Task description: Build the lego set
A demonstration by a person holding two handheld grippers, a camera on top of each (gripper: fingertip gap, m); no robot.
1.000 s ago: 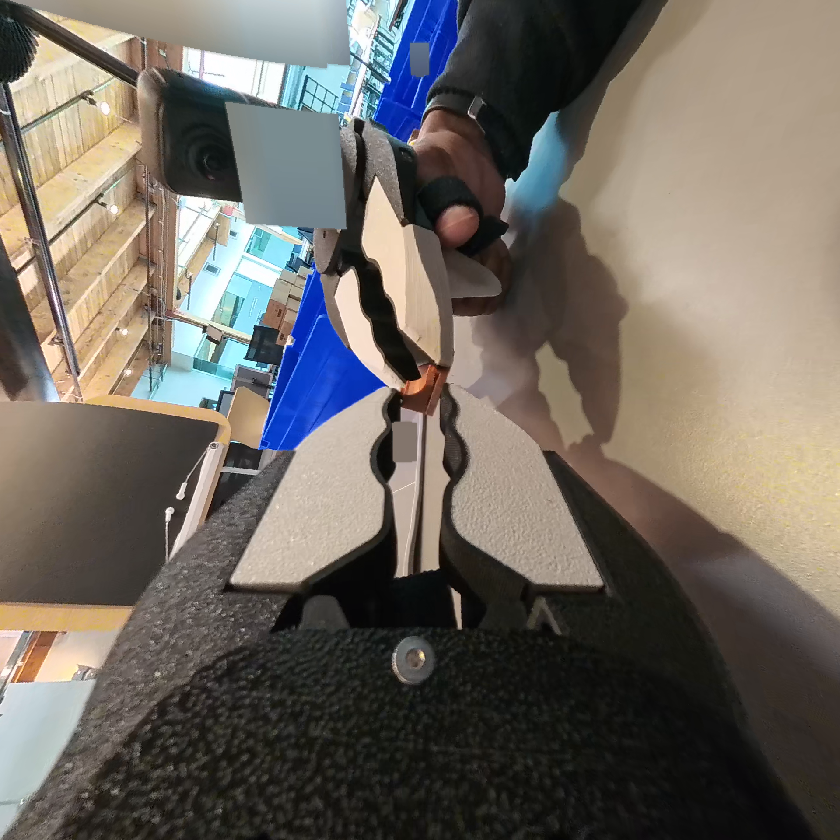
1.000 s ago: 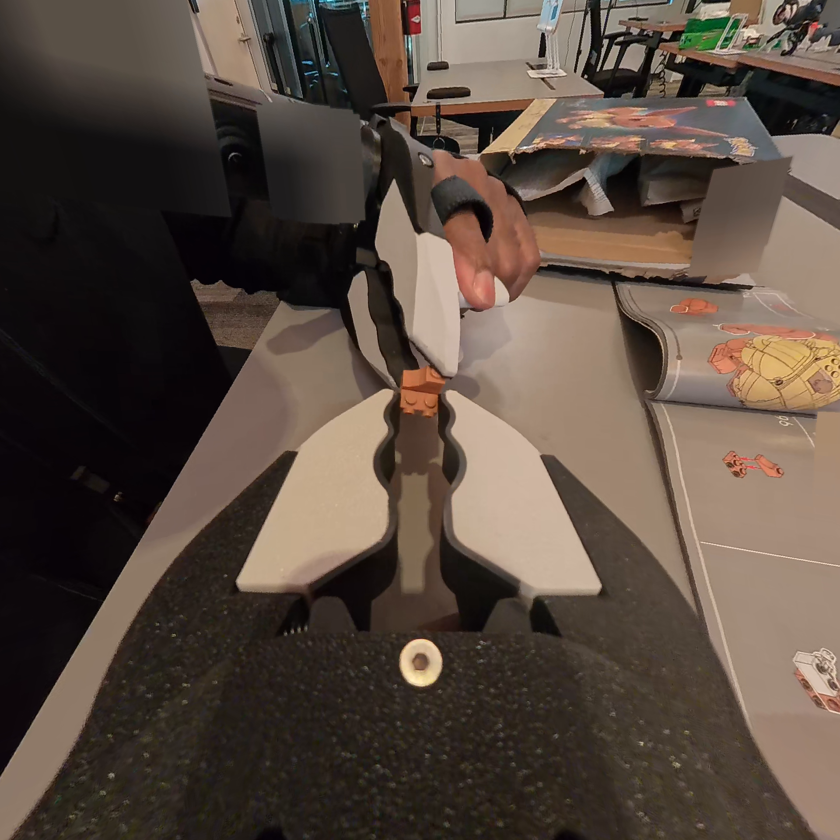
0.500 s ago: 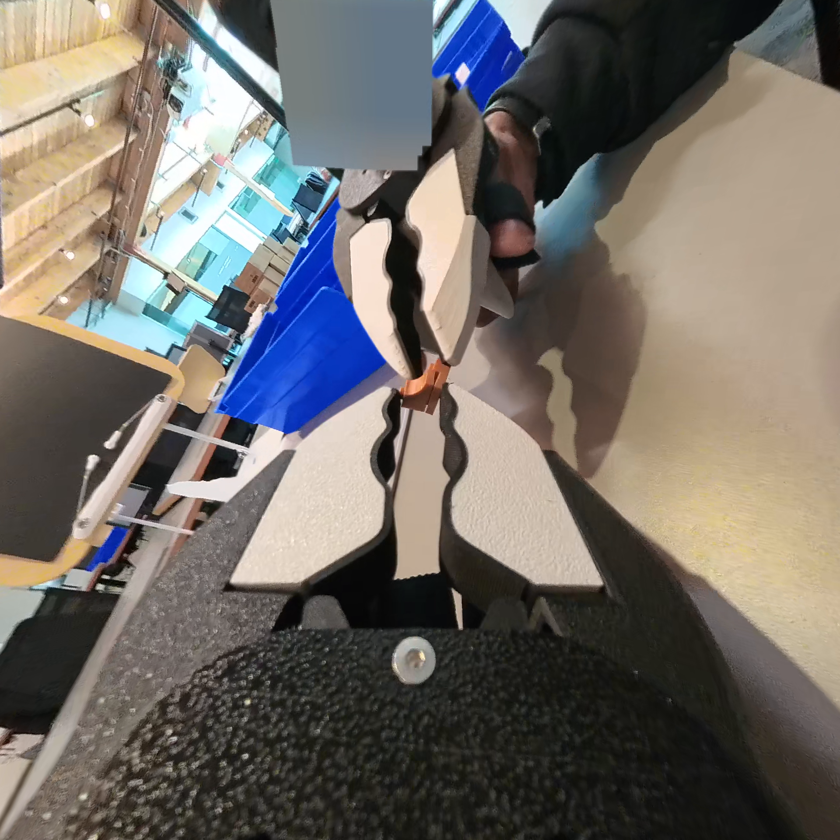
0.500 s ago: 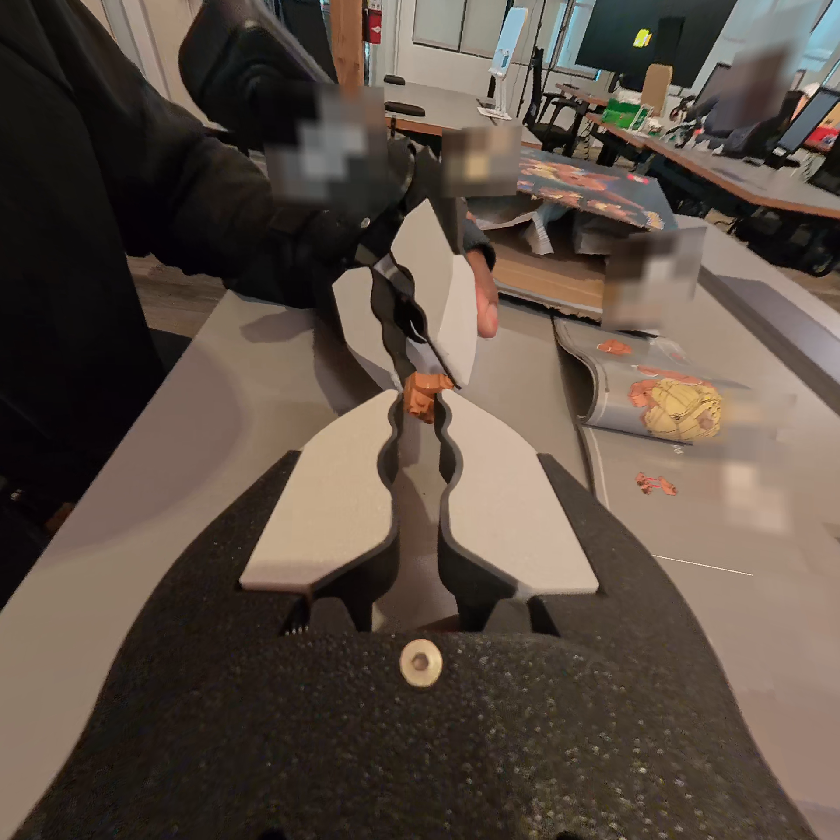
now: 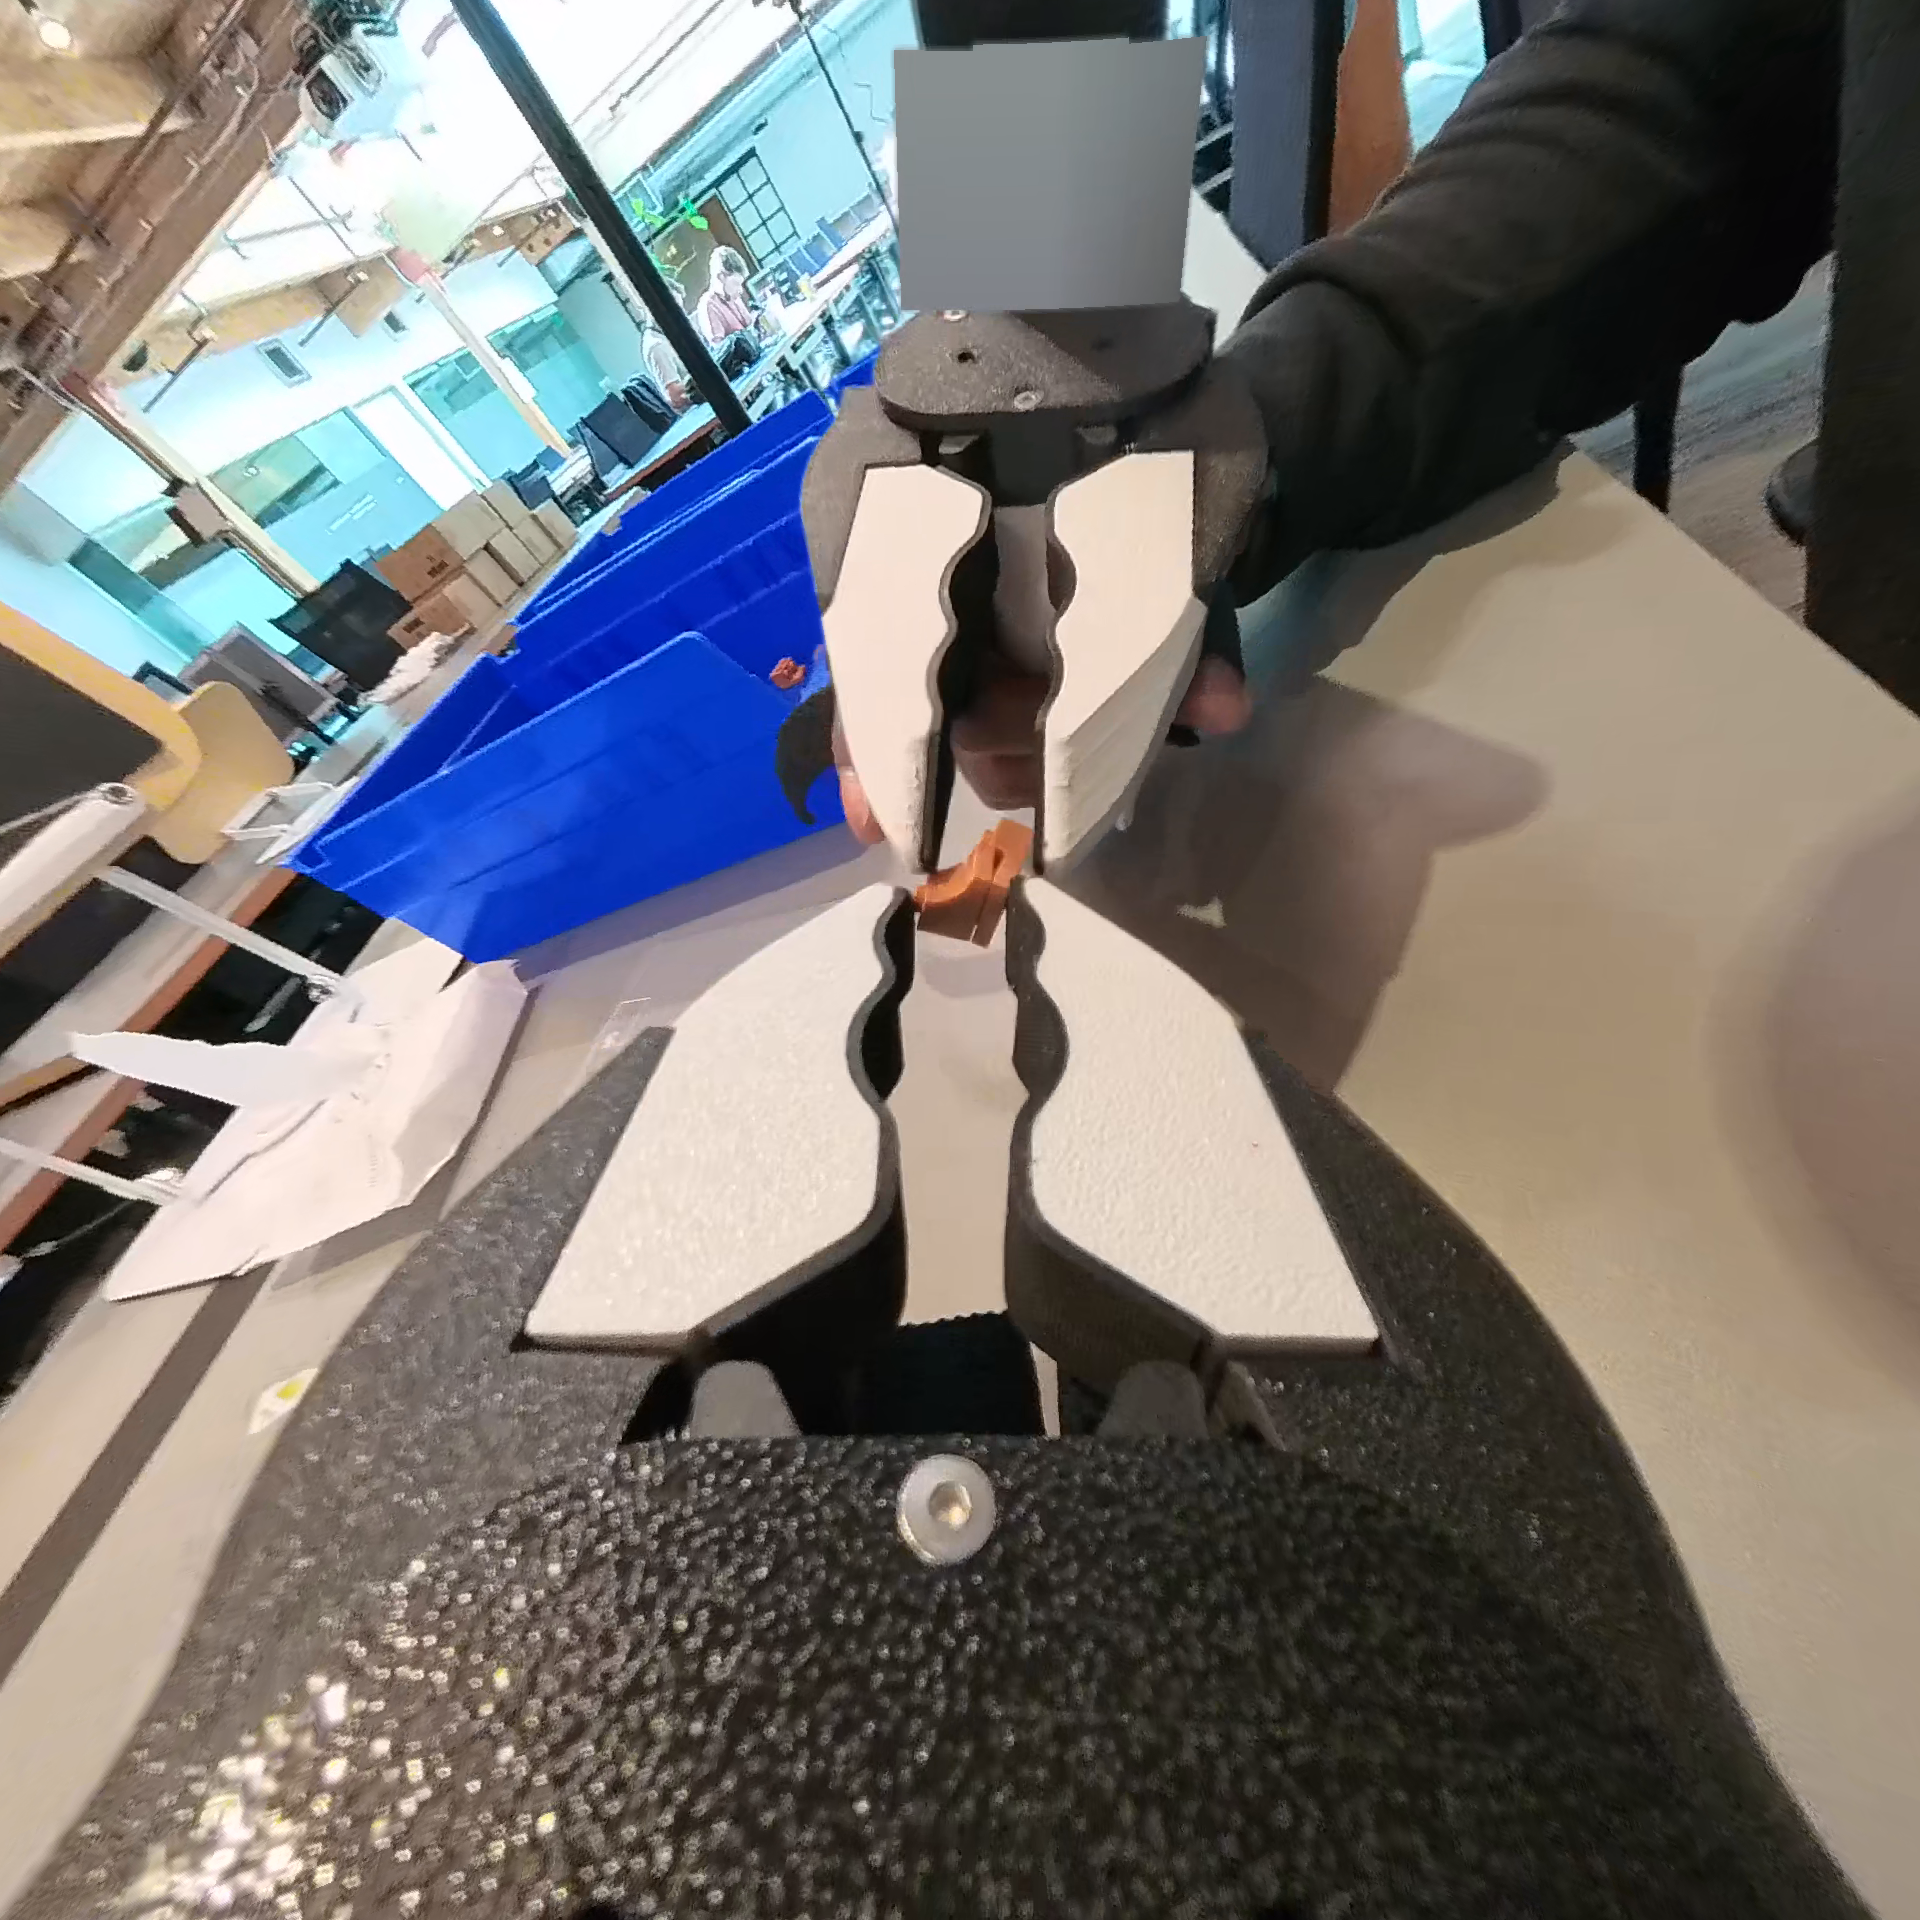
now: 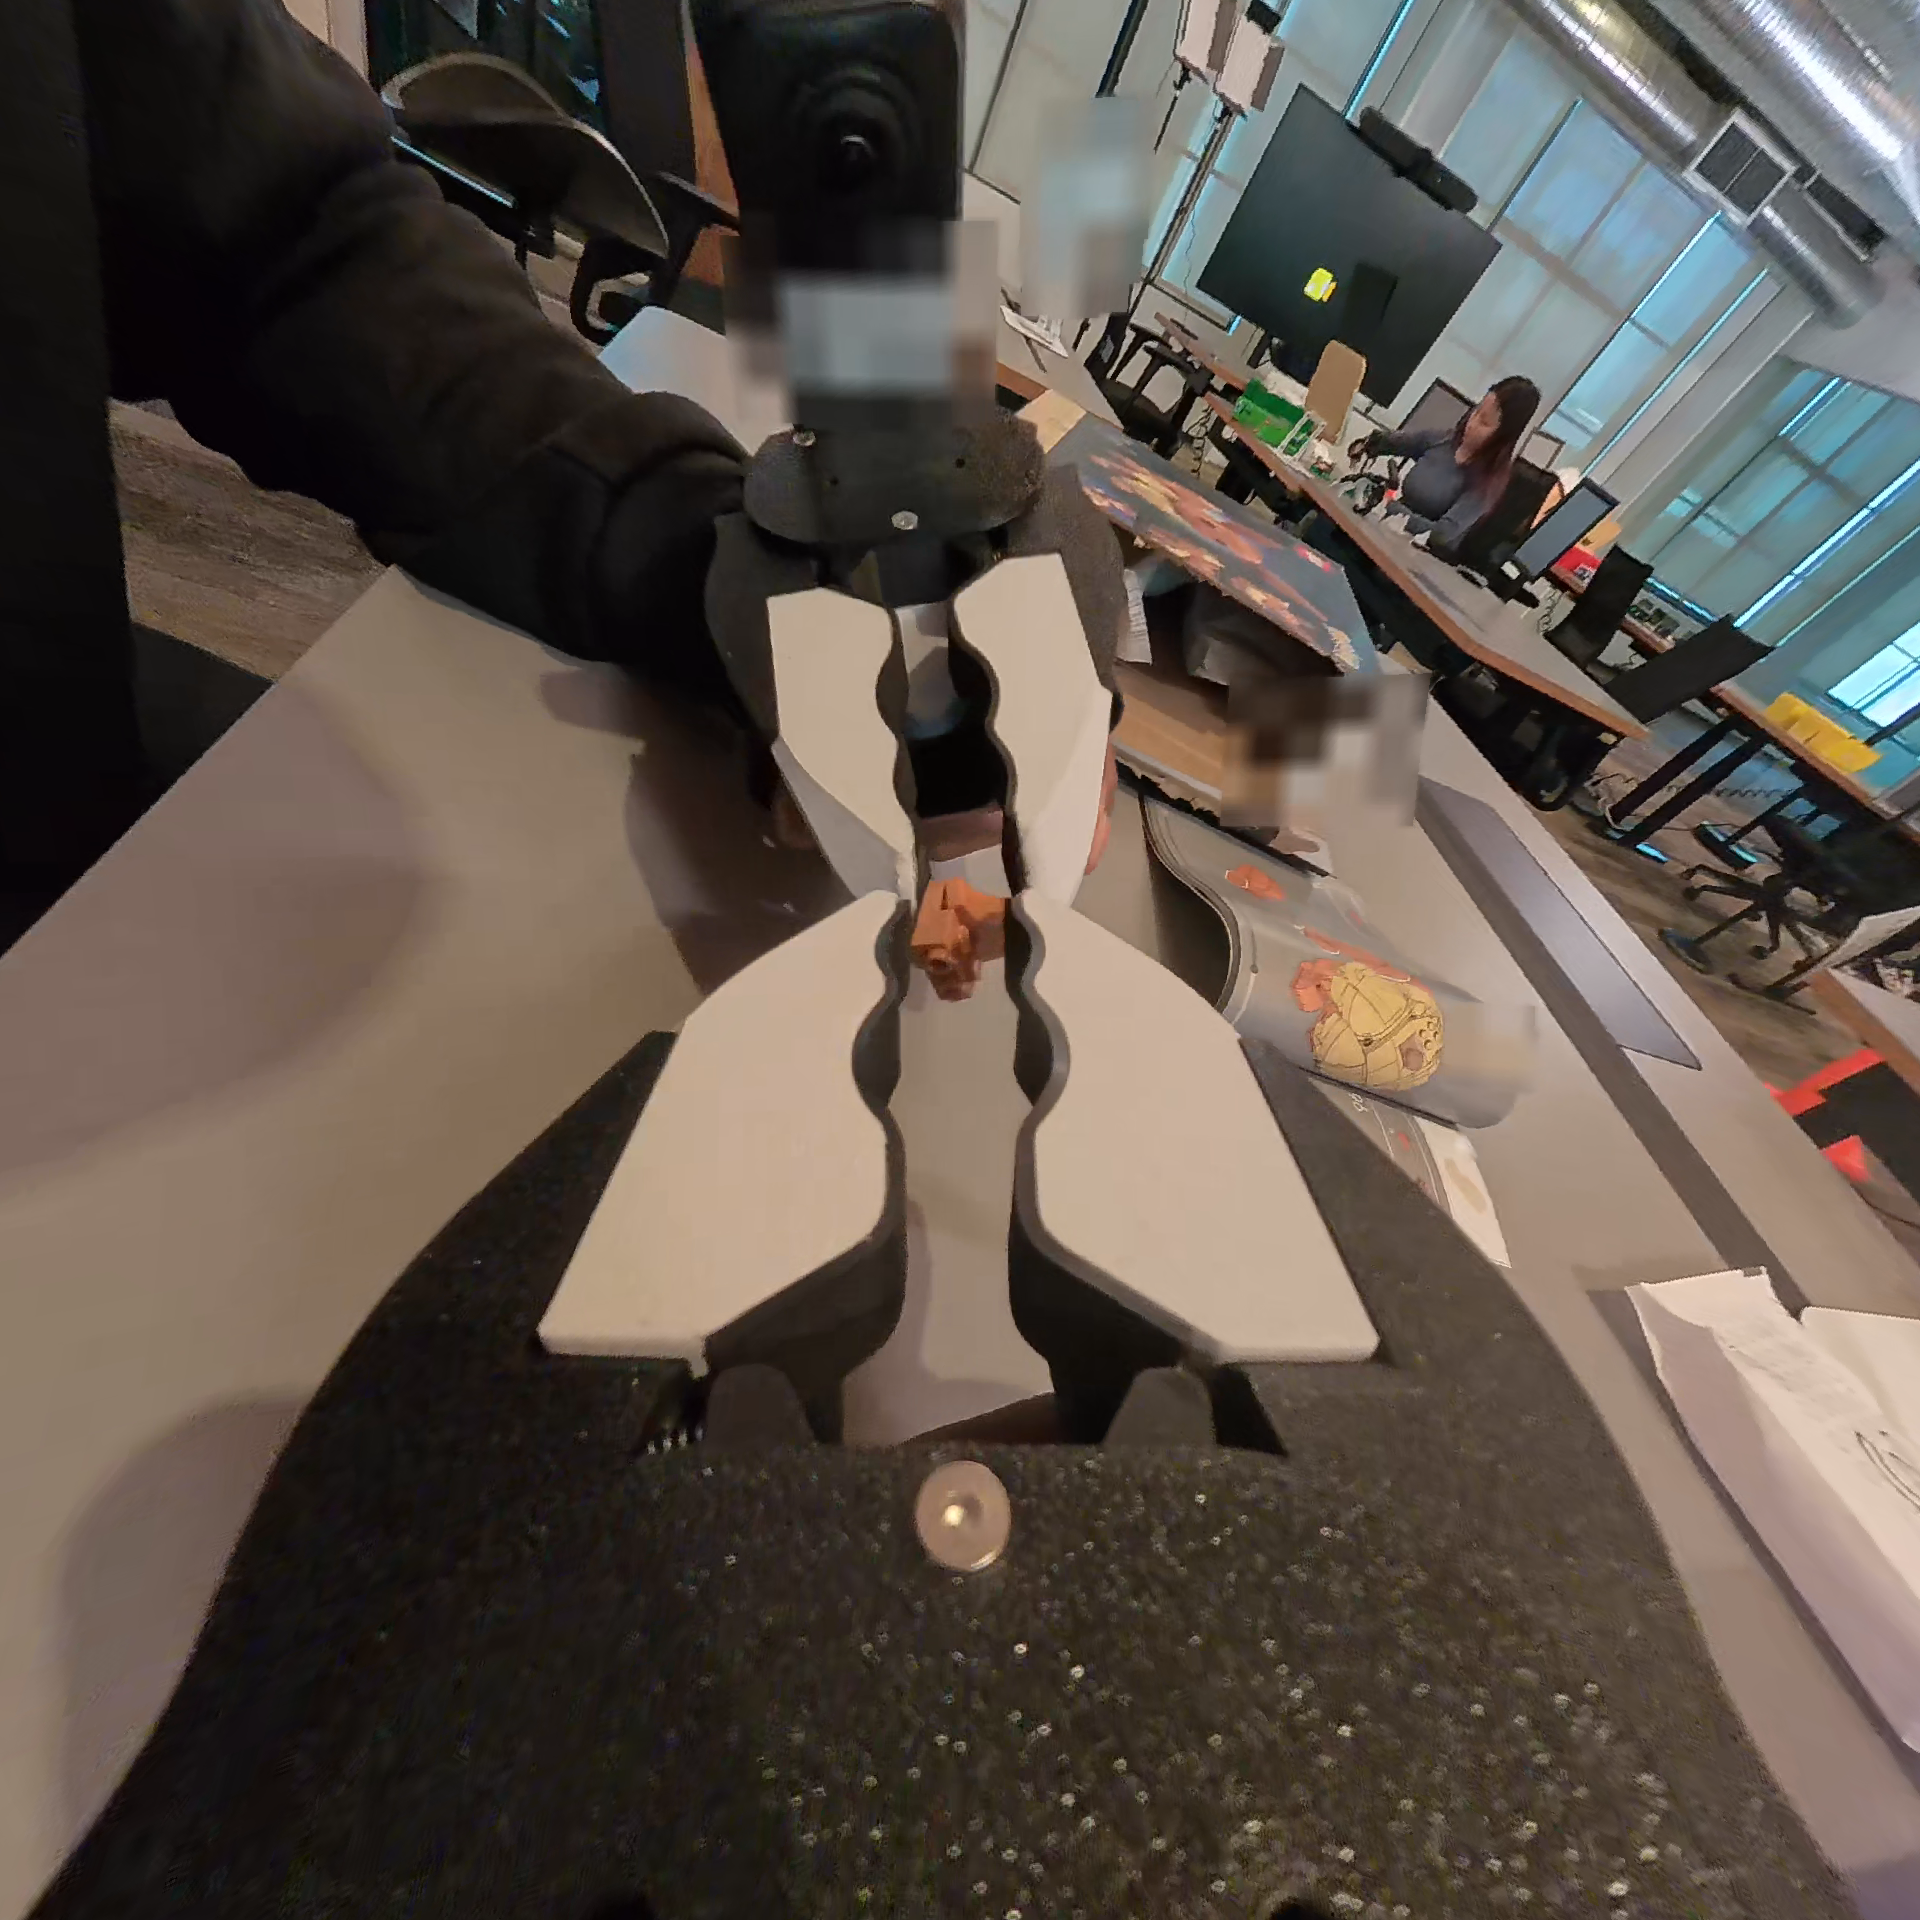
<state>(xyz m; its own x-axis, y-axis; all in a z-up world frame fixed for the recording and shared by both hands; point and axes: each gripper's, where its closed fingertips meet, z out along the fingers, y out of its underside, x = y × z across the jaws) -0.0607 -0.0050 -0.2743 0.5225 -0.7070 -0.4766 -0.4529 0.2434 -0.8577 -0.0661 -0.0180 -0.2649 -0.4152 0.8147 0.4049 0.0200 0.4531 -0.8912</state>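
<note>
A small orange brick piece (image 5: 961, 904) hangs in the air between two grippers that meet tip to tip above a pale table (image 5: 1558, 935). My left gripper (image 5: 961, 891) is shut on it, a pad against each side. My right gripper (image 5: 982, 857) comes from the far side, held by a hand in a dark sleeve, with its tips at the piece's upper end. In the right wrist view the orange piece (image 6: 951, 935) sits between my right gripper's (image 6: 956, 914) pads, and both pads touch it. The left gripper (image 6: 966, 873) faces it there.
Blue bins (image 5: 582, 810) stand at the table's far left, with white paper (image 5: 312, 1122) in front of them. A picture booklet (image 6: 1351, 997), an open cardboard box (image 6: 1226, 540) and a white sheet (image 6: 1808, 1403) lie to the right. A person (image 6: 1455, 457) sits at a far desk. My two grippers' fingertips are within a few centimetres of each other.
Both grippers have swung round with the orange piece between their tips and now face each other head on. The piece has turned in the grasp. The right pads closed a little, then widened again.
</note>
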